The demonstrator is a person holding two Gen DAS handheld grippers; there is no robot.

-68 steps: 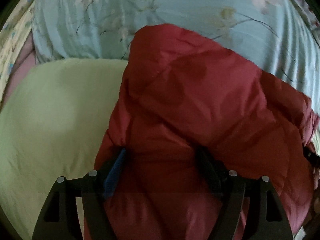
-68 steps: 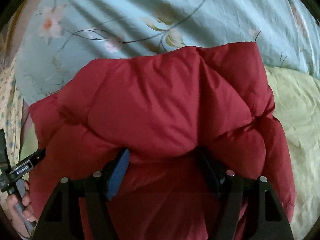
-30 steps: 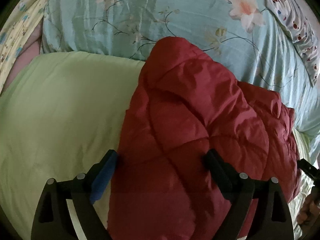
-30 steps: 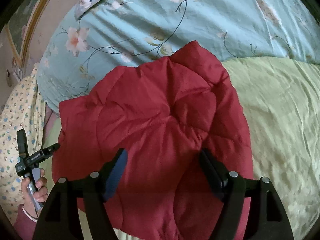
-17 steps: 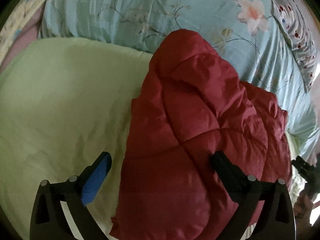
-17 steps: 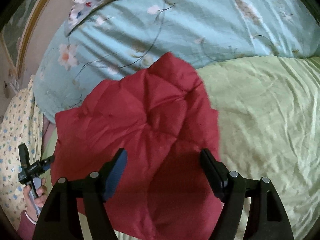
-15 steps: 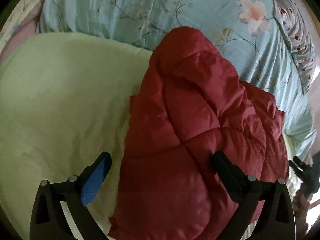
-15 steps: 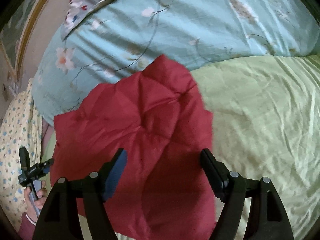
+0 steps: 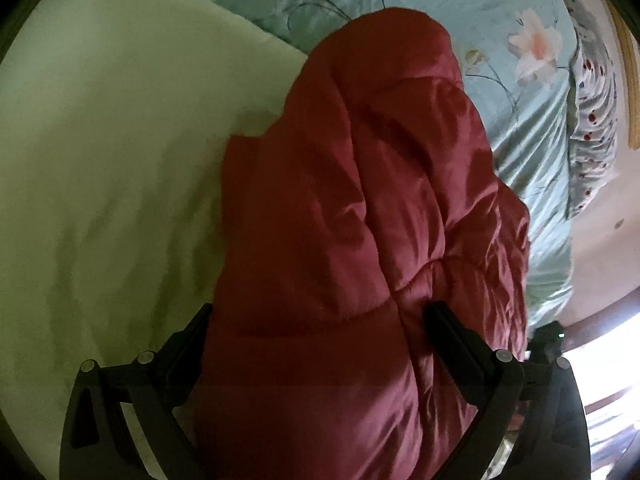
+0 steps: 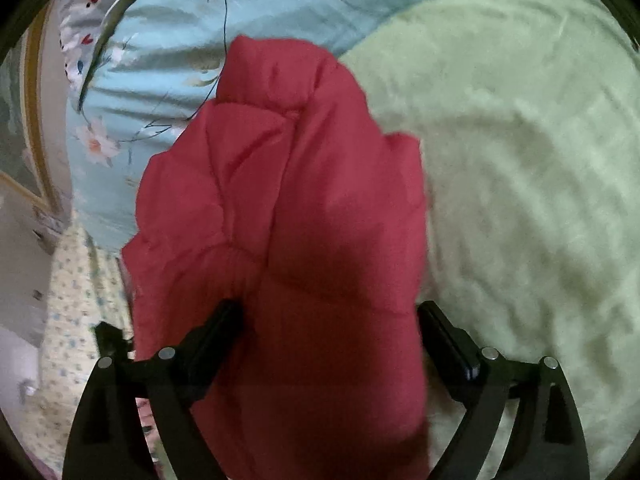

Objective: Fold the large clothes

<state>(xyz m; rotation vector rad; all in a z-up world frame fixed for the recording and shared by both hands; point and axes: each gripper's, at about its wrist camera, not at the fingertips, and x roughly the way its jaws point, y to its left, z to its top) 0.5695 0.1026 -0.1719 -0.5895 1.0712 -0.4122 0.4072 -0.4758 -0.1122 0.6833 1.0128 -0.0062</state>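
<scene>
**Red quilted jacket bundled on the bed, both grippers letting go**

A bed fills both views: a pale green sheet [image 9: 120, 184] spread flat, with a light blue floral duvet [image 9: 500, 92] heaped along its far edge and a patterned pillow [image 9: 592, 120] beyond that. Everything below is placed against the green sheet.

On the left of the scene, the left gripper [image 9: 320, 320] straddles the near end of the red quilted jacket [image 9: 360, 220]. Its jaws have just been opening and now stand wide; the jacket's padding lies between them, and the left finger [image 9: 188, 340] sits at the jacket's edge over the sheet, so this looks like a release, not a grip. The jacket lies as a thick, doubled-up bundle on the sheet's right part, its far end reaching the blue duvet.

Further right, the right gripper [image 10: 328, 320] sits over the other near corner of the same jacket [image 10: 288, 208]. Its jaws have also just been opening, with the padding bulging between them; the right finger [image 10: 444, 340] appears clear of the cloth, over the sheet. From this side the bundle lies on the sheet's left part, again touching the duvet at its far end.

Judged from how it lies, the main fold seems done: the jacket is gathered into a compact stack rather than spread out. What is left is probably tidying, since the edges look uneven and puffy, and whether another fold is needed cannot be told.
</scene>
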